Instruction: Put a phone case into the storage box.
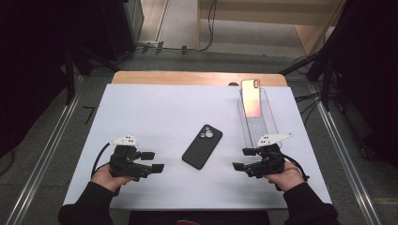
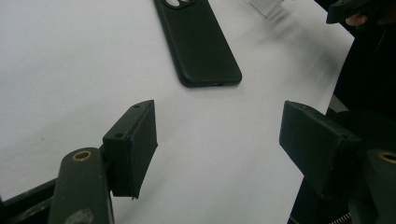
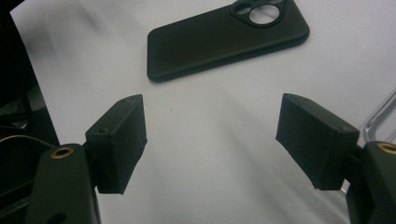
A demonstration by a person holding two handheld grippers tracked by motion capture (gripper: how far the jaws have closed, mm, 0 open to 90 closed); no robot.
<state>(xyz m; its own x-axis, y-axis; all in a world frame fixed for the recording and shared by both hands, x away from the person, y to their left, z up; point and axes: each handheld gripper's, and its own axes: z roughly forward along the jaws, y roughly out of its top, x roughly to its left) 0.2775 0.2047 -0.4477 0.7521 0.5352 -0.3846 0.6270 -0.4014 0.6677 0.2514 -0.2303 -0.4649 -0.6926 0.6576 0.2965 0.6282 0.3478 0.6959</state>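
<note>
A black phone case (image 1: pixel 202 146) lies flat in the middle of the white table, camera cut-out toward the far side; it also appears as the black case (image 2: pixel 198 42) and the black case (image 3: pixel 227 38) in the gripper views. A pinkish phone (image 1: pixel 251 97) leans in a clear stand (image 1: pixel 258 123) at the back right. My left gripper (image 1: pixel 153 161) rests low at the case's left, jaws apart and empty (image 2: pixel 219 149). My right gripper (image 1: pixel 244 159) sits at the case's right, open as well with nothing between its jaws (image 3: pixel 210 140). Both point inward at the case.
A white sheet (image 1: pixel 141 112) covers the table, with a wooden edge (image 1: pixel 187 77) at the back. The clear stand's rail (image 3: pixel 380 114) lies close to my right gripper. Cables and dark equipment stand on the floor around the table.
</note>
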